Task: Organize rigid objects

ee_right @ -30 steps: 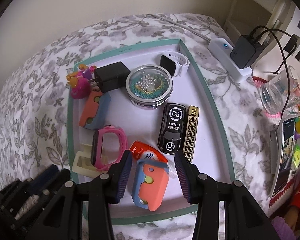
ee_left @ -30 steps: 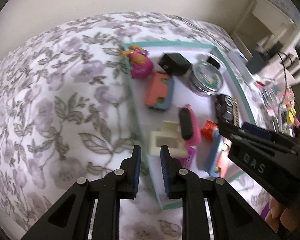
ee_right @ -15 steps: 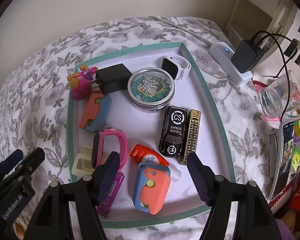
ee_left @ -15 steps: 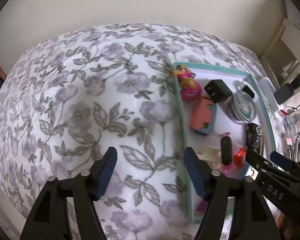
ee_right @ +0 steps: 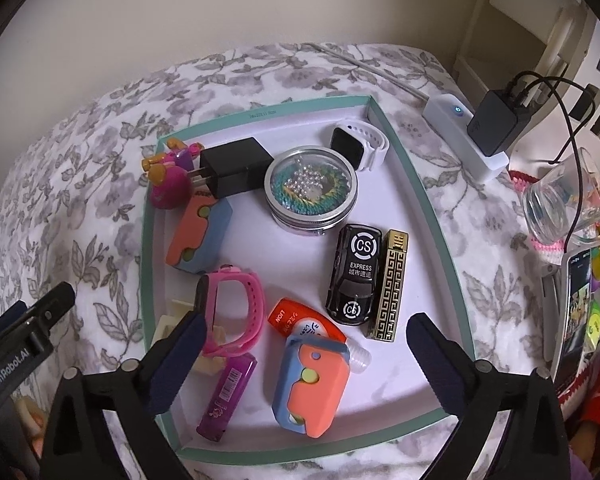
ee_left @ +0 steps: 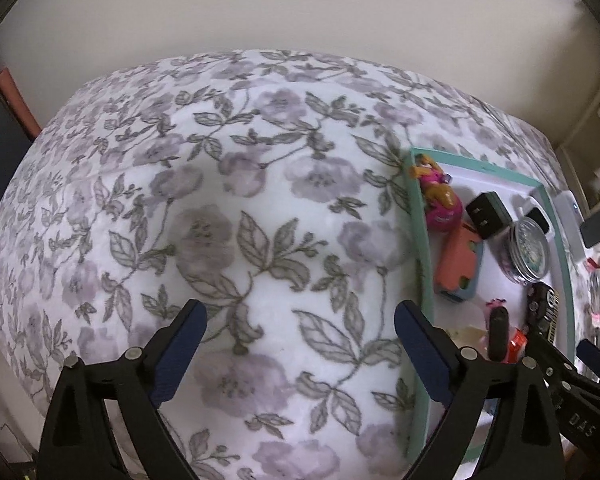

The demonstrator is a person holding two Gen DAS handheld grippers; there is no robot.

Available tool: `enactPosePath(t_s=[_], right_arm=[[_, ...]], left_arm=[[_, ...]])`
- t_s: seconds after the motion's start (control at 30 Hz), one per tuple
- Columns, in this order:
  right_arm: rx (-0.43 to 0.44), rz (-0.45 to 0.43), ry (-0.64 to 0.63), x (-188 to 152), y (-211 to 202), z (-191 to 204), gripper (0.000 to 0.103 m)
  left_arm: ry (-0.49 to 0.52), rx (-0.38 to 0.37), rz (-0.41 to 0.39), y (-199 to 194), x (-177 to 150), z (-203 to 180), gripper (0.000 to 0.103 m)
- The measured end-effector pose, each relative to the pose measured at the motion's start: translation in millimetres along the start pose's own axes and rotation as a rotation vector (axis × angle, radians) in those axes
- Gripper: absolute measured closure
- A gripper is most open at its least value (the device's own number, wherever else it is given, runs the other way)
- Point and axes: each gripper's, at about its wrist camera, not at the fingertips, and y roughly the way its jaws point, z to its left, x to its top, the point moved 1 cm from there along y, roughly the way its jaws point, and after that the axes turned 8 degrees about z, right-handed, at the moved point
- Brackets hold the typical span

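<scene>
A teal-rimmed tray [ee_right: 432, 208] holds several small items: an orange-and-blue toy [ee_right: 312, 384], a red-and-white bottle [ee_right: 300, 320], a pink watch [ee_right: 236, 308], a purple lighter [ee_right: 228, 400], a black toy car [ee_right: 354, 276] and a round tin [ee_right: 312, 196]. My right gripper [ee_right: 306, 332] hovers over the tray's near end, jaws opening wide. The orange-and-blue toy lies between them, and neither pad touches it. My left gripper [ee_left: 298, 320] is over the flowered blanket, left of the tray rim [ee_left: 420, 248]. Its jaws are opening with nothing between them.
A white power strip [ee_right: 464, 136] with a black adapter and cables, a glass [ee_right: 560, 208] and a phone [ee_right: 578, 308] crowd the right side. A wall rises behind the bed. The blanket [ee_left: 220, 220] spreads to the left of the tray.
Both pairs of jaws have spread wide. The left gripper has swung left, off the tray and over the blanket. The right jaws have drawn apart from the orange-and-blue toy.
</scene>
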Motion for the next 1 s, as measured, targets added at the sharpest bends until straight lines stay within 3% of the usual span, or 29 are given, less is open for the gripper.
enactPosePath(t_s=[0.43,0.73,1.0], right_arm=[[0.016,-0.034,0.001,-3.8,-9.0,1.6,0.0],[0.08,-0.107,0.004,-15.7,-40.3,12.6,0.0],[0.104,-0.157,-0.027,-32.8,-63.2,31.1,0.0]], left_arm=[[0.021,-0.029,-0.053,-16.5,-1.8,8.1,0.007],[0.037,-0.019,-0.131,-50.0,-9.1,26.3,0.007],[0.018,0.029,-0.128,-64.2,-23.8,42.8,0.007]])
